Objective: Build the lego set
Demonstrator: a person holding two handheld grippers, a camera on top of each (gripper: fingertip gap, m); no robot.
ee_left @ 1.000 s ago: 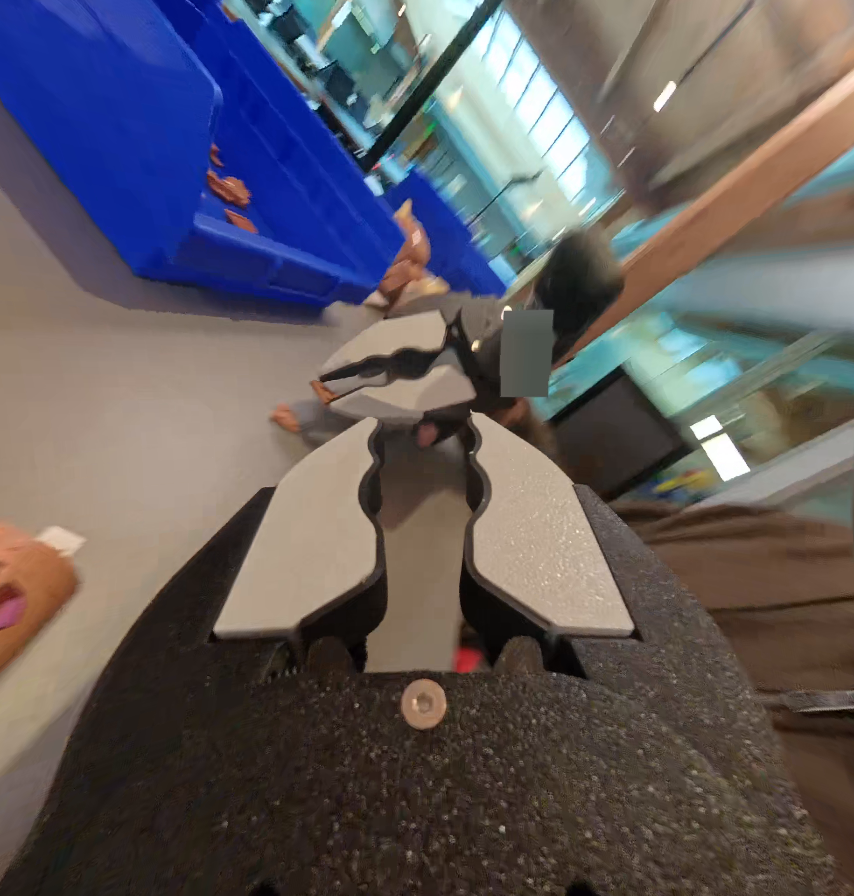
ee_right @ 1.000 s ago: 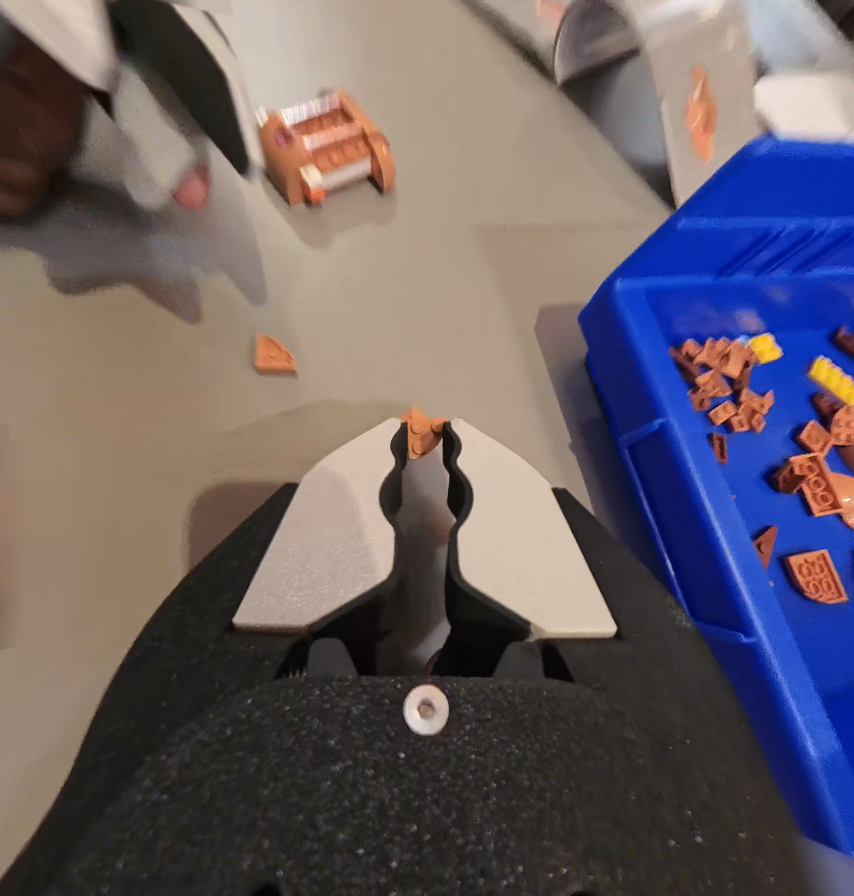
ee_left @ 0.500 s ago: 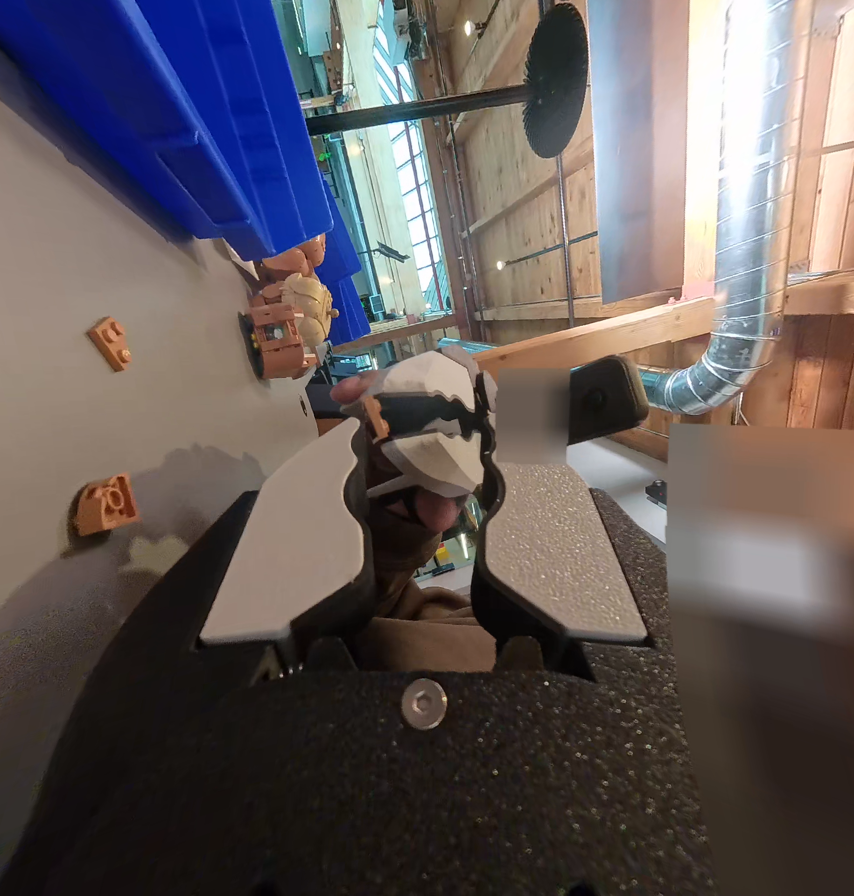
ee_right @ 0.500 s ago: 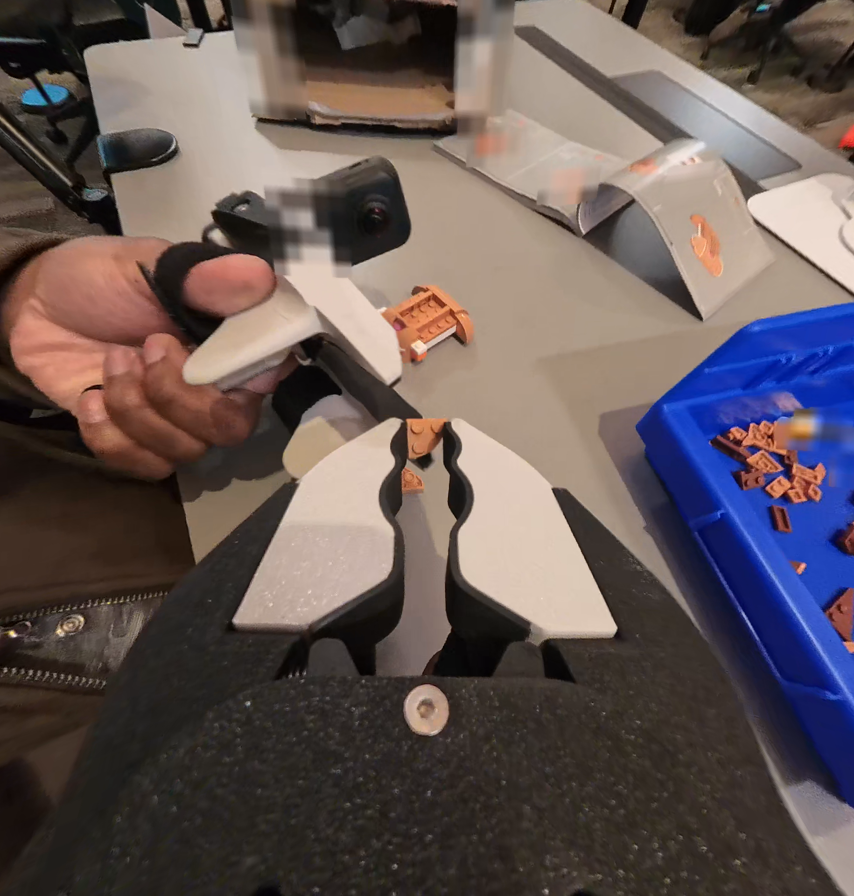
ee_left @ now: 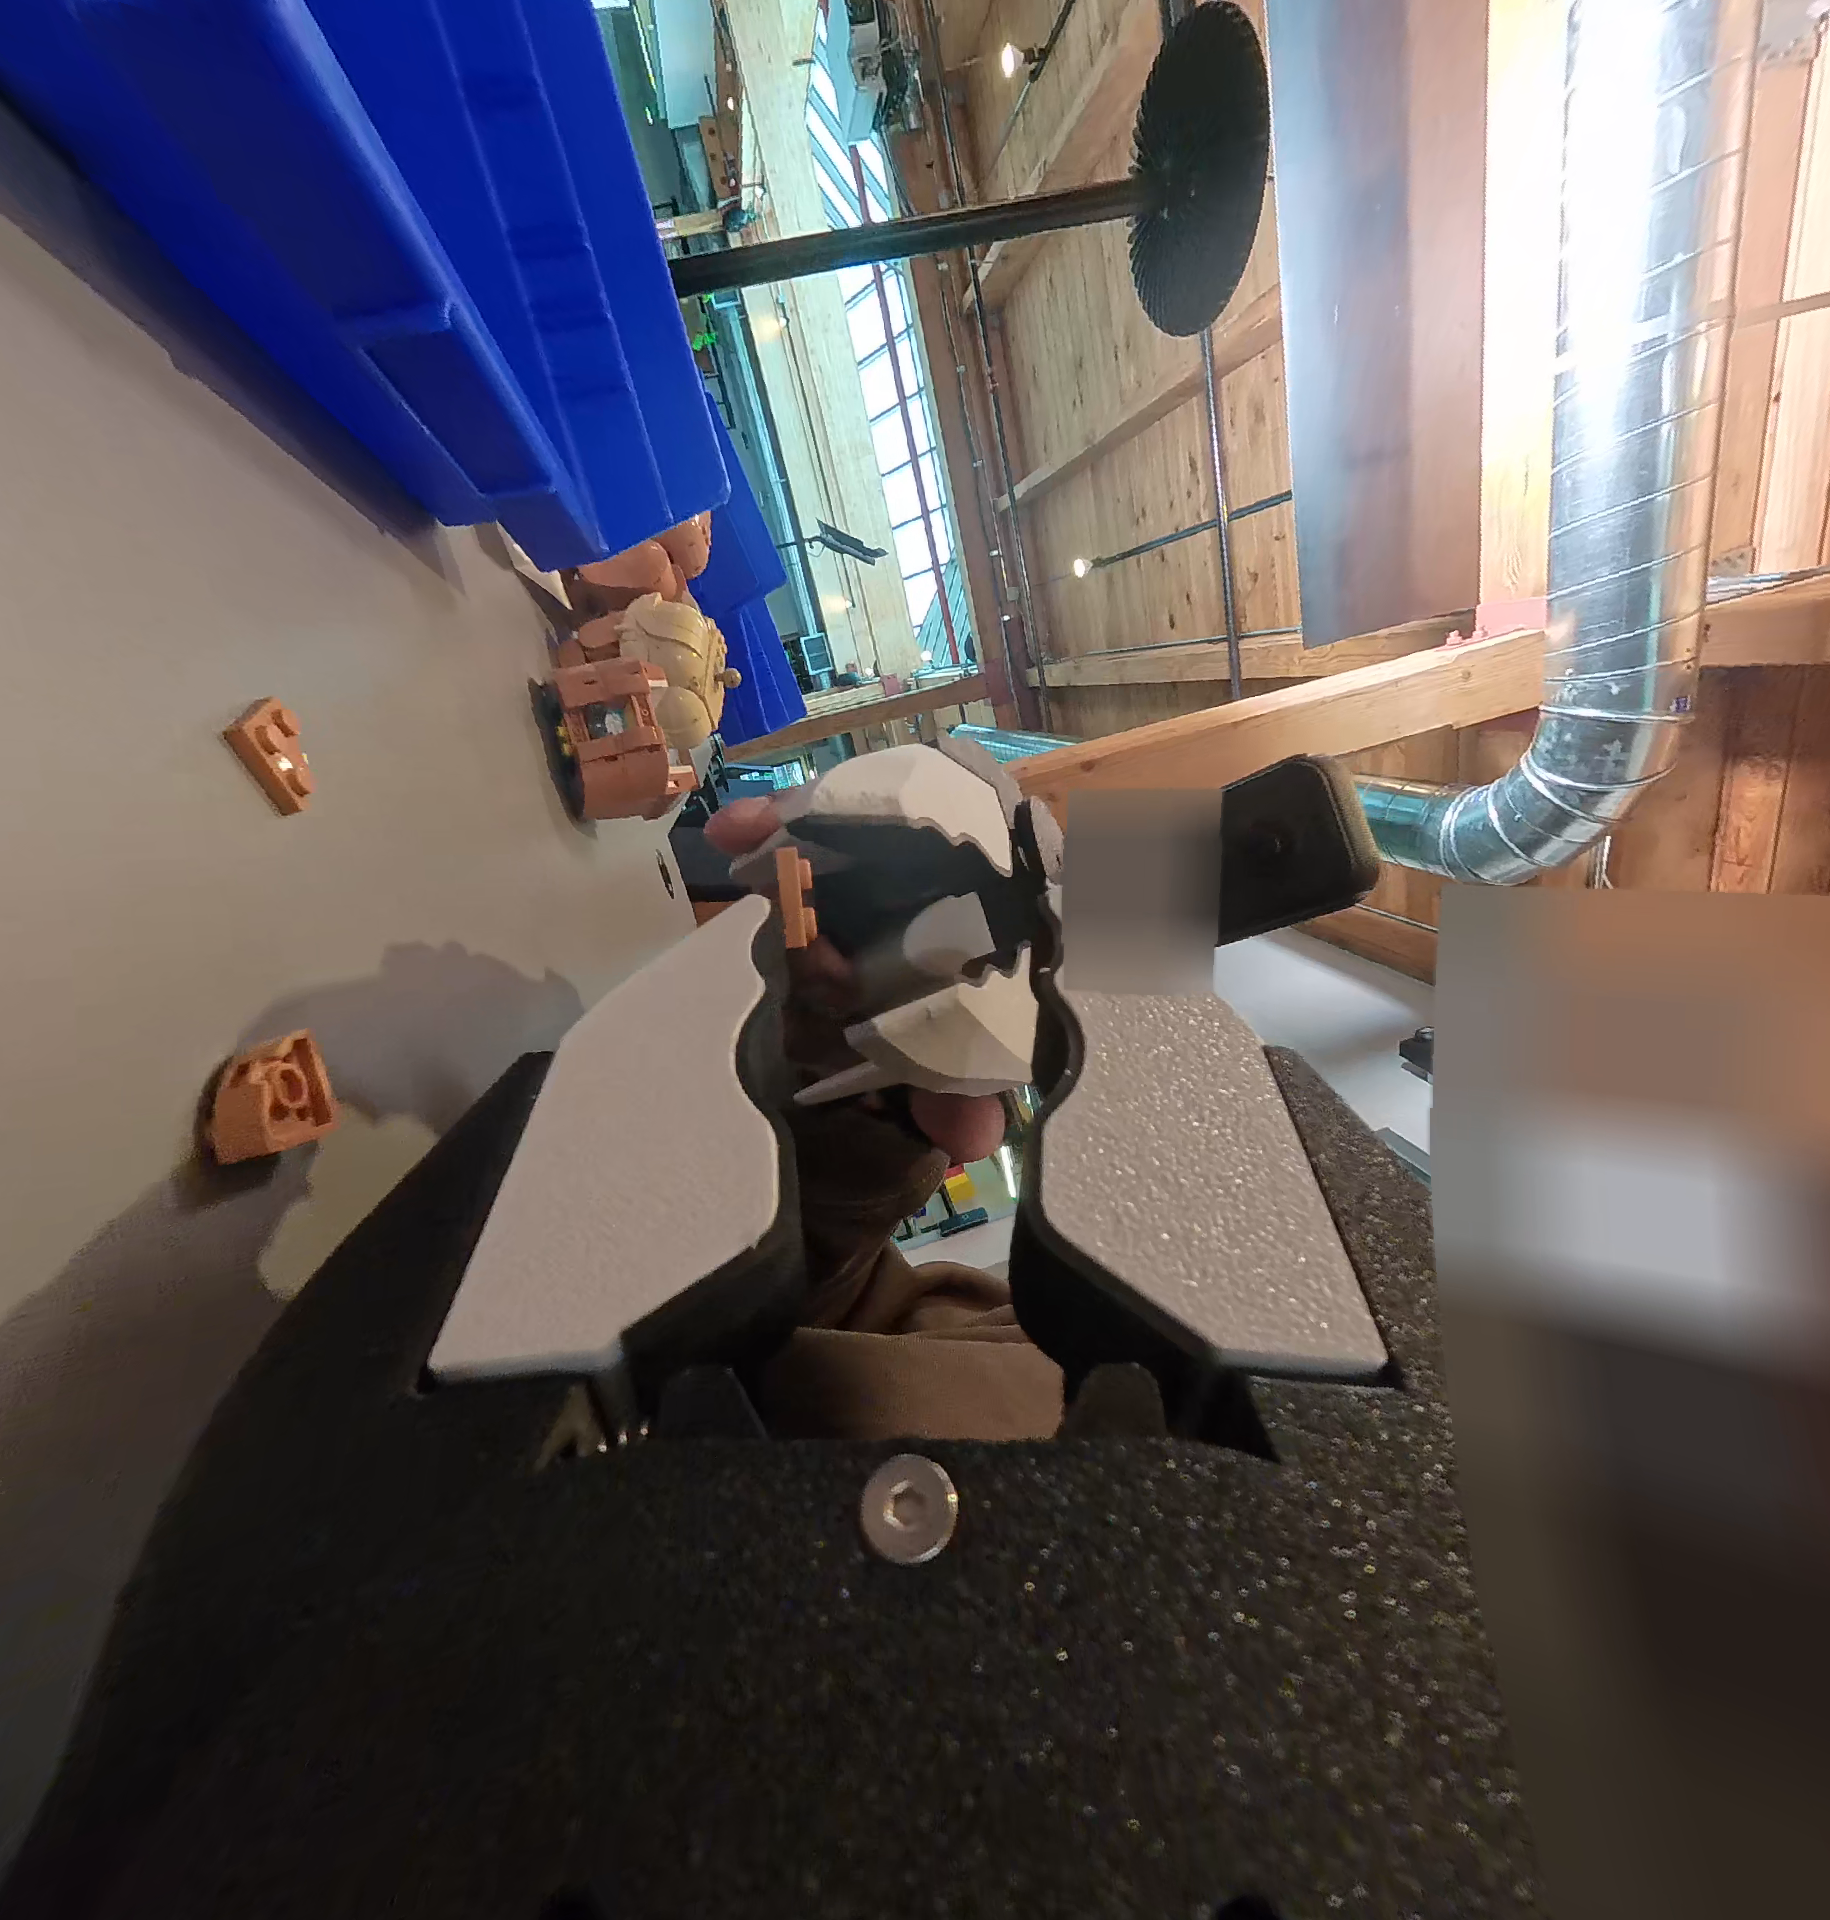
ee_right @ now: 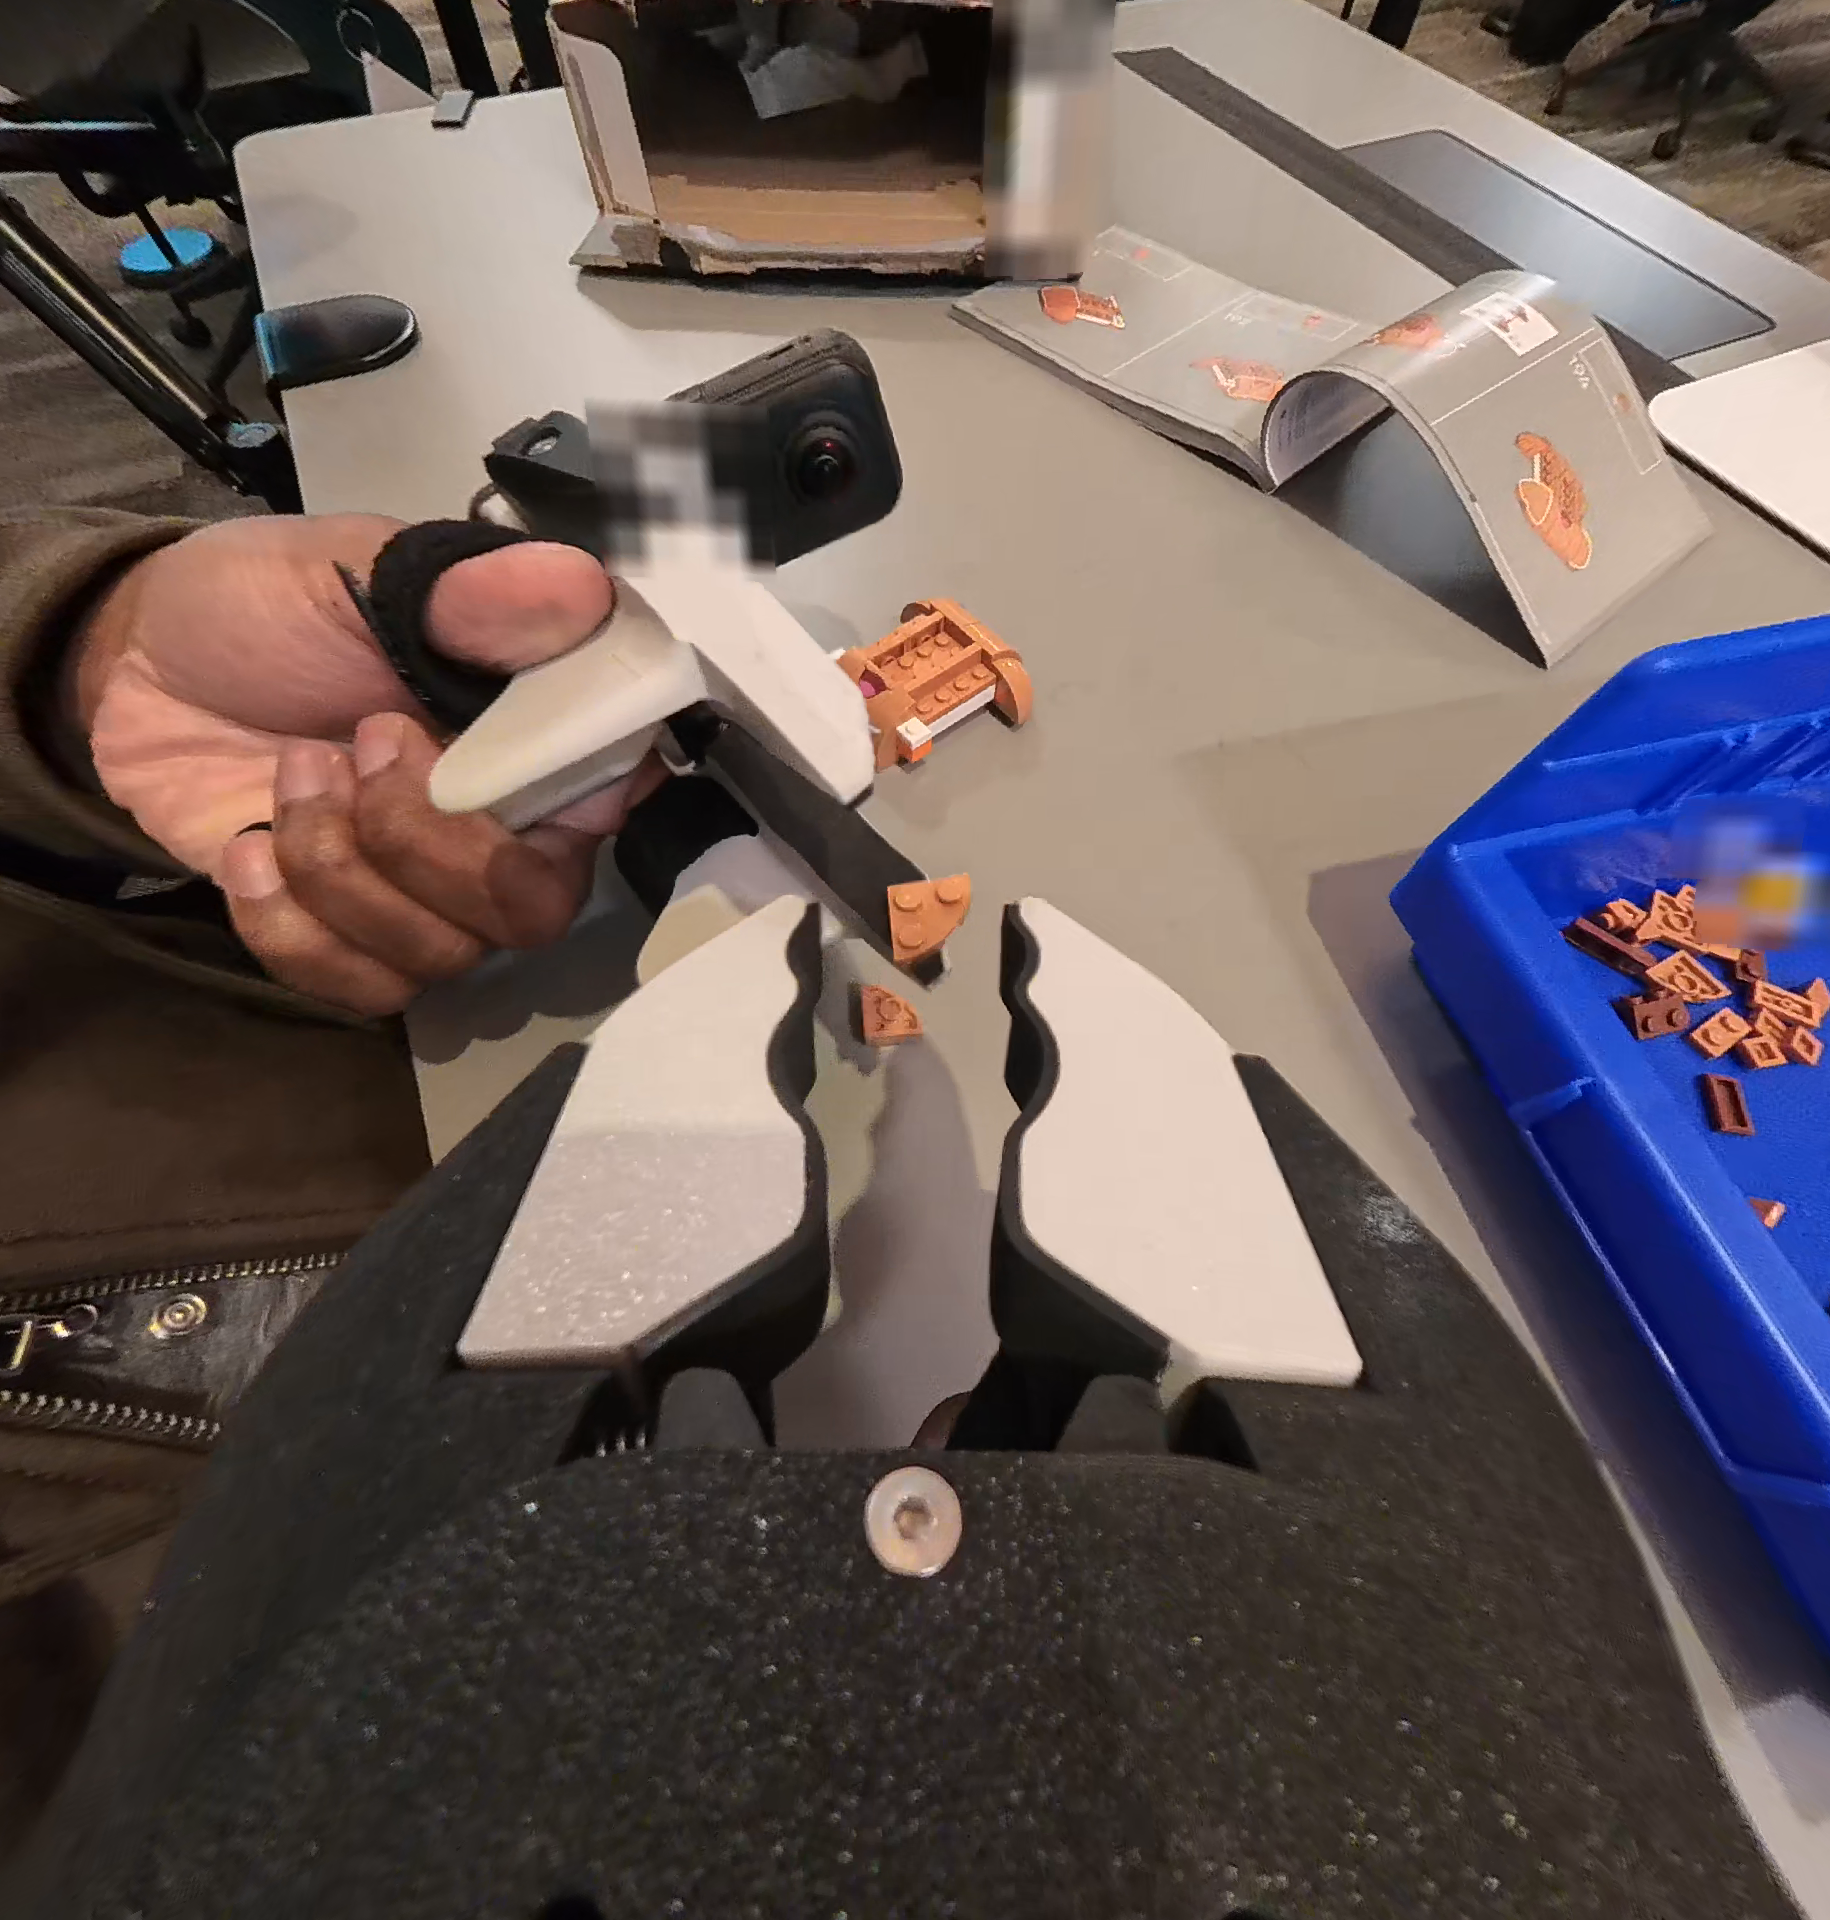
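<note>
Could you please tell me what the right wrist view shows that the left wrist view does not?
Only the right wrist view: the open instruction booklet, the torn cardboard box, a flat orange build and loose bricks inside the blue bin. Only the left wrist view: a tan-and-brown build and the silver duct. Both: the grey table, the blue bin and the small orange plate.

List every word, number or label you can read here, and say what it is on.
Instruction booklet: small print and numbers on its open pages, too small to read.
Cardboard box: no writing visible.
Blue bin and loose bricks: no legible writing.
</note>
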